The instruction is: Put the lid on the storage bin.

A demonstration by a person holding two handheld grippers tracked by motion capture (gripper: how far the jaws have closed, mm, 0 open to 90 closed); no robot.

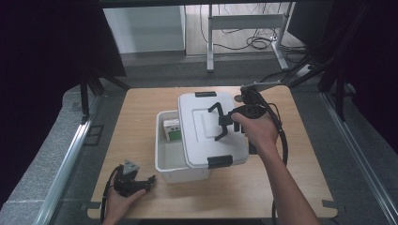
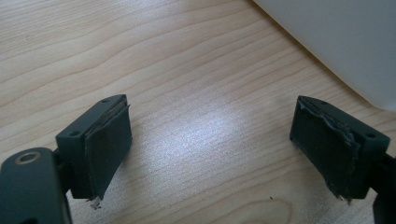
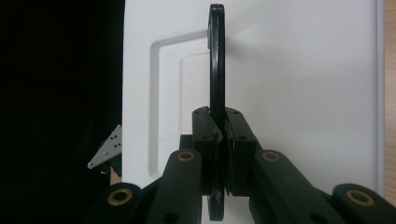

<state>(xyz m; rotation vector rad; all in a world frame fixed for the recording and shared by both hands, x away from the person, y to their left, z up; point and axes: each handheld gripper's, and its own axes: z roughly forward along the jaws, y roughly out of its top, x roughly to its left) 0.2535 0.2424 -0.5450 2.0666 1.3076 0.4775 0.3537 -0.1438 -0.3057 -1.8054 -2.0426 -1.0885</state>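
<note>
A white storage box (image 1: 169, 161) stands mid-table with a small green and white carton (image 1: 172, 130) inside. Its white lid (image 1: 202, 133) hangs shifted to the right, covering only the box's right part. My right gripper (image 1: 233, 119) is shut on the lid's black handle (image 1: 218, 123). In the right gripper view the jaws pinch the thin handle (image 3: 216, 60) edge-on at the gripper (image 3: 218, 122), above the lid (image 3: 299, 93). My left gripper (image 1: 149, 181) lies on the table by the box's front left corner, open. Nothing sits between its pads (image 2: 109, 140) over bare wood at the gripper (image 2: 210, 140).
The lid has black latches at its far end (image 1: 205, 94) and near end (image 1: 219, 161). The wooden table (image 1: 136, 122) has bare room left of the box and along the front edge. A white box wall (image 2: 345, 42) sits just beyond the left jaws. A metal bracket (image 1: 260, 86) clamps the table's far right.
</note>
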